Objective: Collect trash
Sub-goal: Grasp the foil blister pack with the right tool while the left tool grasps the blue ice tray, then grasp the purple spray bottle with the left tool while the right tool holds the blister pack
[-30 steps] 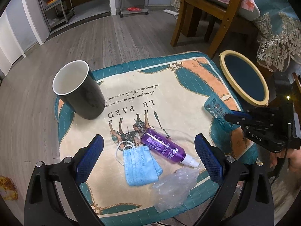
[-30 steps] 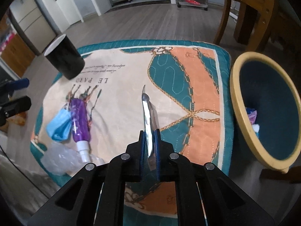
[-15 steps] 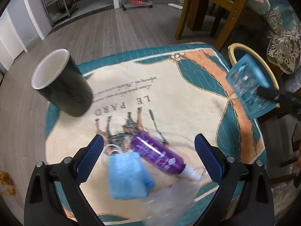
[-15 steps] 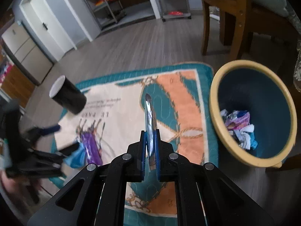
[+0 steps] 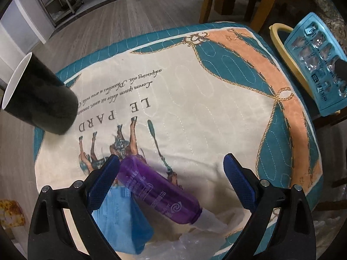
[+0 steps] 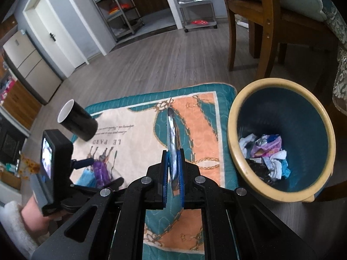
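Note:
My left gripper [image 5: 171,173] is open and low over the quilted cloth [image 5: 195,108]. A purple spray bottle [image 5: 158,192] lies between its fingers, close to the left one. A blue face mask [image 5: 121,221] lies beside the bottle and crumpled clear plastic [image 5: 173,247] sits at the near edge. My right gripper [image 6: 172,164] is shut on a blue blister pack [image 6: 172,130], seen edge-on here. In the left wrist view the blister pack [image 5: 316,65] hangs flat by the bin rim [image 5: 282,41]. The blue bin [image 6: 232,125] with a yellow rim holds crumpled trash.
A black cup [image 5: 41,104] with a white inside stands at the cloth's far left corner. A wooden chair [image 6: 260,21] stands behind the bin. Wire shelves [image 6: 121,10] and a door line the far wall across wooden floor. A person's hand [image 6: 32,214] holds the left gripper.
My left gripper has sunk toward the purple bottle, which now lies between its fingers. My right gripper has lifted the blister pack and carried it toward the bin.

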The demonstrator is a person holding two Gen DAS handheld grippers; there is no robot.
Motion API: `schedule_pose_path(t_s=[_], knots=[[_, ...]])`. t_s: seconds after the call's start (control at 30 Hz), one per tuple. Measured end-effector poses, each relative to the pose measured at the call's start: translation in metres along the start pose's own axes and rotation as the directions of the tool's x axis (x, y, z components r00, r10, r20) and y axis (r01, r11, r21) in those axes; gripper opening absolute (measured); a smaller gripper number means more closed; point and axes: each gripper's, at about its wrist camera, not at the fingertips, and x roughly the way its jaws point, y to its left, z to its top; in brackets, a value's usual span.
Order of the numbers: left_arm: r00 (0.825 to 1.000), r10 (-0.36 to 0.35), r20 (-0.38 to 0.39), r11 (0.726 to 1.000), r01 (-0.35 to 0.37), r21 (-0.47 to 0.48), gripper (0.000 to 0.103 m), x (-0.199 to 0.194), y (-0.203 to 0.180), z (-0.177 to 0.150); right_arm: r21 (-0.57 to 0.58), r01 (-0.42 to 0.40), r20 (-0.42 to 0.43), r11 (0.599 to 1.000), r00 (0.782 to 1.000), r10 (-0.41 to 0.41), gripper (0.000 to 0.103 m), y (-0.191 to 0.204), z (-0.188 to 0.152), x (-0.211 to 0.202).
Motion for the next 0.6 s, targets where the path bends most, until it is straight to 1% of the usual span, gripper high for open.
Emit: schedule_pose_path(t_s=[0.1, 0.2, 0.27, 0.3, 0.33, 0.4, 0.53, 0.6], knots=[[0.999, 0.033, -0.008, 0.999, -0.033, 0.0, 0.09, 0.002, 0.001, 0.001, -0.002, -0.005, 0.003, 1.0, 1.0, 0.005, 0.009, -0.001, 0.001, -0.001], [0.998, 0.048, -0.03, 0.999, -0.048, -0.022, 0.082, 0.006, 0.006, 0.002, -0.001, -0.014, 0.009, 1.0, 1.0, 0.014, 0.009, 0.0, 0.002, -0.003], [0.997, 0.046, -0.054, 0.998, -0.048, -0.041, 0.076, 0.01, 0.011, 0.0, -0.005, -0.022, 0.011, 1.0, 1.0, 0.022, 0.009, 0.001, 0.002, -0.003], [0.997, 0.042, -0.062, 0.998, -0.045, -0.047, 0.068, 0.012, 0.013, 0.0, -0.007, -0.024, 0.011, 1.0, 1.0, 0.024, 0.009, 0.002, 0.002, -0.003], [0.997, 0.033, -0.072, 0.998, -0.036, -0.05, 0.055, 0.014, 0.014, -0.001, -0.01, -0.024, 0.012, 1.0, 1.0, 0.025, 0.009, 0.003, 0.002, -0.004], [0.997, 0.015, -0.078, 0.999, -0.019, -0.049, 0.037, 0.014, 0.014, -0.001, -0.016, -0.024, 0.014, 1.0, 1.0, 0.024, 0.009, 0.004, 0.002, -0.004], [0.999, -0.01, -0.05, 1.0, 0.009, -0.016, 0.034, 0.007, 0.009, 0.001, -0.007, -0.024, 0.022, 1.0, 0.999, 0.024, 0.009, 0.002, 0.003, -0.006], [1.0, -0.017, -0.017, 1.0, 0.017, -0.002, 0.033, 0.001, 0.006, 0.005, 0.0, -0.022, 0.029, 1.0, 0.999, 0.022, 0.009, 0.0, 0.004, -0.008]])
